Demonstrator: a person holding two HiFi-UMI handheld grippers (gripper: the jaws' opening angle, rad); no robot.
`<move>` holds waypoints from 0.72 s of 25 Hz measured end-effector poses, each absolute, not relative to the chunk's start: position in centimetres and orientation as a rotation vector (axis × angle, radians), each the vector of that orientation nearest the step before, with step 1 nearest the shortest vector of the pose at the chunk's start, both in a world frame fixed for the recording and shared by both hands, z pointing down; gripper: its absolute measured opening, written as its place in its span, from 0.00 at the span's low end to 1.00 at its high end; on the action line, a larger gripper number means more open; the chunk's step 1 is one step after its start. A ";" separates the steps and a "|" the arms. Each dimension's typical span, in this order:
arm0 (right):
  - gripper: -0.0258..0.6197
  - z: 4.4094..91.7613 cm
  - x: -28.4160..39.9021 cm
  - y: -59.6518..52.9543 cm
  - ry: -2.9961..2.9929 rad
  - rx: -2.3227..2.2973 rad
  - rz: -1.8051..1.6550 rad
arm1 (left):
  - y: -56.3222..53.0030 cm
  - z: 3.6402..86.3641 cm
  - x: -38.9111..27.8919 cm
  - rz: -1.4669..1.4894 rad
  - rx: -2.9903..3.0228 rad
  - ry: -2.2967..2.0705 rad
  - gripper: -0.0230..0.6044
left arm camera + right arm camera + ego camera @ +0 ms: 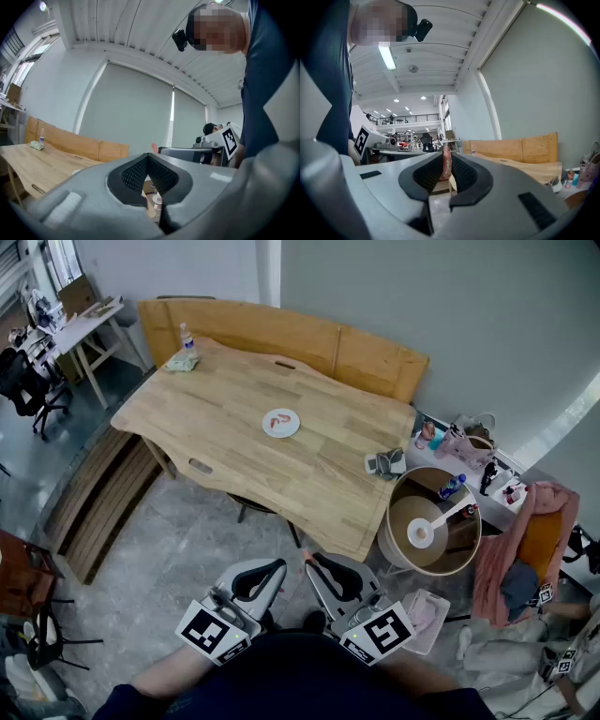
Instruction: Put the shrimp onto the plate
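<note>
left gripper (149, 158) is closed on nothing; the plate (294, 428) on the wooden table (206, 399) already carries an orange shrimp (277, 421); right gripper (447, 158) pinches a pink shrimp (446, 168), well apart from the plate; carrying and releasing look left to do.

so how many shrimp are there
2. One shrimp lies on the plate on the table; another shrimp is pinched in the right claw. Others may be hidden.
</note>
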State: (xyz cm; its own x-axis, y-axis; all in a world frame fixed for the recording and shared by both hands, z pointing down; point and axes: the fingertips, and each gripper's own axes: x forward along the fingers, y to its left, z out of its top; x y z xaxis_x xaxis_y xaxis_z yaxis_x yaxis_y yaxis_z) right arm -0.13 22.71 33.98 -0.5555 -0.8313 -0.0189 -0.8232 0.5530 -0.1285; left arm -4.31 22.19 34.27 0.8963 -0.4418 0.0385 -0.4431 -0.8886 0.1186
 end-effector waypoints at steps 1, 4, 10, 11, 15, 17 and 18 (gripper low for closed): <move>0.14 34.0 -0.1 22.8 2.699 -1.440 -0.161 | 22.3 34.3 -4.3 0.018 2.938 -0.685 0.04; 0.14 34.2 -0.2 22.9 2.703 -1.436 -0.161 | 22.5 34.4 -4.1 0.022 2.941 -0.681 0.04; 0.14 34.1 -0.4 22.8 2.708 -1.431 -0.165 | 22.4 34.2 -4.1 0.020 2.943 -0.678 0.04; 0.14 34.2 -0.4 22.8 2.709 -1.429 -0.167 | 22.4 34.3 -4.1 0.020 2.942 -0.679 0.04; 0.14 34.5 -0.5 22.9 2.709 -1.409 -0.184 | 22.5 34.6 -4.0 0.024 2.938 -0.683 0.04; 0.14 34.6 -0.4 22.8 2.705 -1.406 -0.196 | 22.4 34.7 -3.9 0.027 2.936 -0.687 0.04; 0.14 34.7 -0.3 22.8 2.704 -1.405 -0.201 | 22.4 34.7 -3.9 0.029 2.935 -0.689 0.04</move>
